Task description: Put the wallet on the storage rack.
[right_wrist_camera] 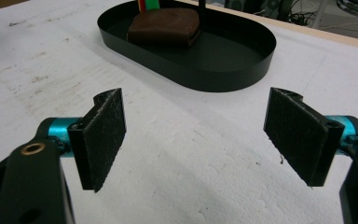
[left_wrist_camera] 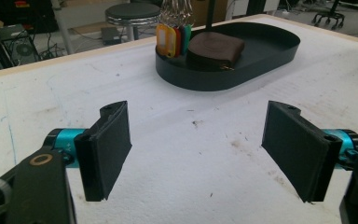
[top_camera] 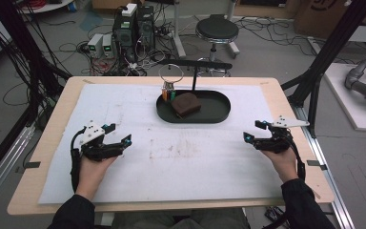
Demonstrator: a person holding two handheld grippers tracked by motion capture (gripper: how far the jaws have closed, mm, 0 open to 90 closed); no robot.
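A black oval tray [top_camera: 219,113] [left_wrist_camera: 279,51] [right_wrist_camera: 251,56] sits at the back middle of the white mat [top_camera: 181,152]. In it lies a brown pouch [top_camera: 187,104] [left_wrist_camera: 216,49] [right_wrist_camera: 165,25]. Coloured key tags [top_camera: 167,93] [left_wrist_camera: 173,39] hang from a metal ring [top_camera: 170,73] at the tray's left end, under a black stand [top_camera: 194,64]. My left gripper [top_camera: 119,134] [left_wrist_camera: 198,156] rests open on the mat at the left, nothing between its jaws. My right gripper [top_camera: 256,131] [right_wrist_camera: 196,140] rests open at the right, also empty.
The mat covers a wooden table [top_camera: 286,100]. Behind the table stand a round stool [top_camera: 217,31], computer cases [top_camera: 133,28] and tangled cables on the floor. Black frame posts [top_camera: 333,47] rise at both sides.
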